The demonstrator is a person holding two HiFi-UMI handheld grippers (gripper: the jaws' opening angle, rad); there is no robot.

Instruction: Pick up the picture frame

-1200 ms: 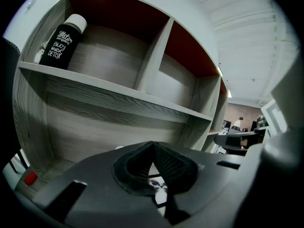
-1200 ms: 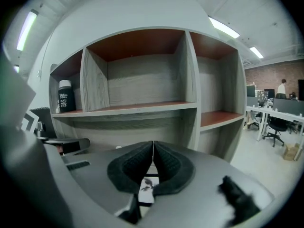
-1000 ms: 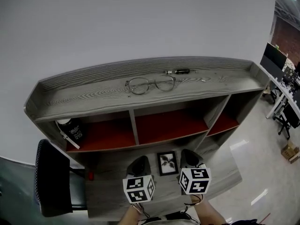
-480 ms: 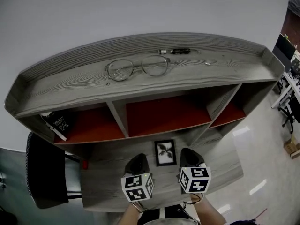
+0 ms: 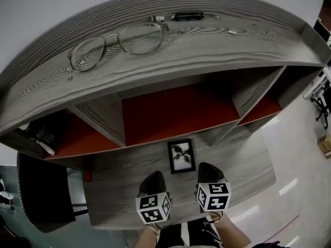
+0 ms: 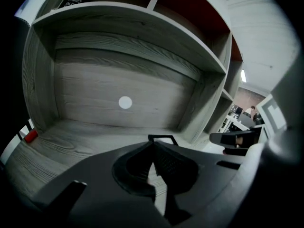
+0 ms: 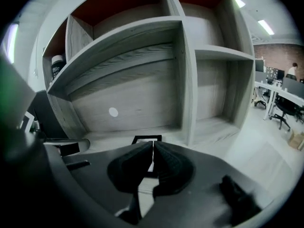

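The picture frame (image 5: 181, 156) is lying flat on the desk (image 5: 119, 195), just in front of the shelf unit's (image 5: 217, 50) lower board and below its middle red-backed compartment; nothing is touching it.

The left gripper (image 5: 154, 177) and the right gripper (image 5: 207, 168) are hanging side by side at the near edge of the desk, one to each side of the frame and short of it; both are pointing forward and downward toward it. Each gripper's own view is showing its jaws pressed together with nothing between them; the frame is appearing just beyond the closed tips in the left gripper view (image 6: 161, 138) and in the right gripper view (image 7: 147, 139). This paired, symmetrical placement is probably preparing a grip on the frame's near edge or sides; the jaws would need to be opening first.

A flat frame is offering little edge to pinch; the desk beneath it is likely to be obstructing the lower jaw. The shelf board just behind it is limiting any reach from the far side. A pair of glasses (image 5: 116, 43) and a dark pen-like object (image 5: 181, 16) are resting on top of the unit, well apart; a small red item (image 6: 30, 136) is sitting at the desk's left; a black chair (image 5: 41, 195) is standing beside the desk.
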